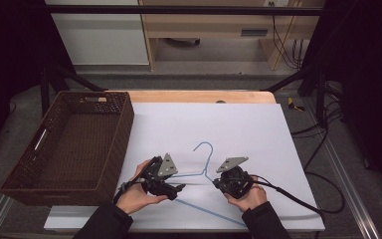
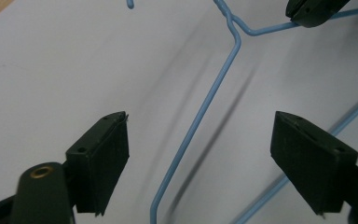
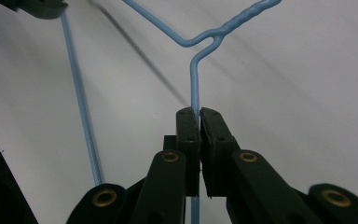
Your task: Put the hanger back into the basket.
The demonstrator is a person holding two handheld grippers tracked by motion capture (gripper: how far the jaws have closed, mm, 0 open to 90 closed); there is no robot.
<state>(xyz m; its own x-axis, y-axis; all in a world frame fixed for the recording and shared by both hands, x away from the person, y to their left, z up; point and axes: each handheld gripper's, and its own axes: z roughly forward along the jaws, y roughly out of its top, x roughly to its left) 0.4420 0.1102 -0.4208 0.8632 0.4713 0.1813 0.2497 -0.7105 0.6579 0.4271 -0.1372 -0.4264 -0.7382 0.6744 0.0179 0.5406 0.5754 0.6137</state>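
On a white-topped desk [image 1: 238, 124] beside a brown wicker basket [image 1: 104, 149], a blue wire hanger [image 1: 202, 172] lies flat; the right hand-held gripper [image 3: 199, 114] pinches one shoulder wire, the left hand-held gripper [image 2: 200, 140] gapes wide astride the other.

This looks like a lab or recording workspace set up for data capture. The bench [image 1: 199, 96] has a pale wood edge and is covered by a plain white board [image 1: 238, 129], framed by dark metal struts [image 1: 298, 74] and a black bar [image 1: 179, 10] overhead. Loose black cables [image 1: 323, 144] trail over the grey floor at the right. Behind stand a white cabinet [image 1: 99, 35] and plain light-wood furniture [image 1: 214, 22] with more cables hanging beside it. A woven brown basket [image 1: 124, 124] sits at the left.
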